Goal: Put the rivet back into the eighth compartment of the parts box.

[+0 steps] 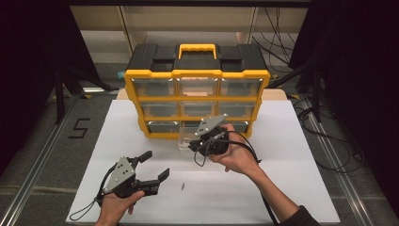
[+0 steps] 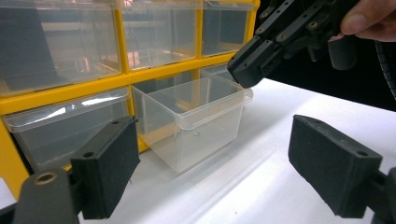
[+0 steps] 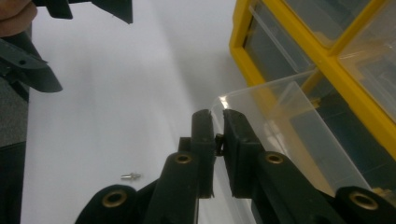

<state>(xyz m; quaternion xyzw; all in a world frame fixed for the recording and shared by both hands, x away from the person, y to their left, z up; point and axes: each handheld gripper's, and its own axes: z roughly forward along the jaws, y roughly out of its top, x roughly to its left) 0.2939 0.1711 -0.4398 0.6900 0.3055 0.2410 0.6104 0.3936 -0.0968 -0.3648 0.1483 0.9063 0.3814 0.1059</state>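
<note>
Right gripper view: right gripper (image 3: 218, 140) jaws clamped on small dark part above clear drawer (image 3: 289, 126); left gripper (image 1: 153, 165) jaws apart

One organiser cabinet (image 1: 197, 89) at the far middle of the table — yellow frame, black top, one yellow carry handle (image 1: 197, 48). Nine clear drawers in all, 3 rows x 3; eight sit in their slots, one pulled-out drawer (image 1: 189, 140) stands on the white sheet just in front of the bottom row. Two grippers — left gripper (image 1: 155, 165) near left, right gripper (image 1: 194, 145) at the middle. Screws: one loose screw (image 1: 181, 186) on the sheet, near middle; approx. one more small bit inside the pulled-out drawer, too small to tell what.
</note>
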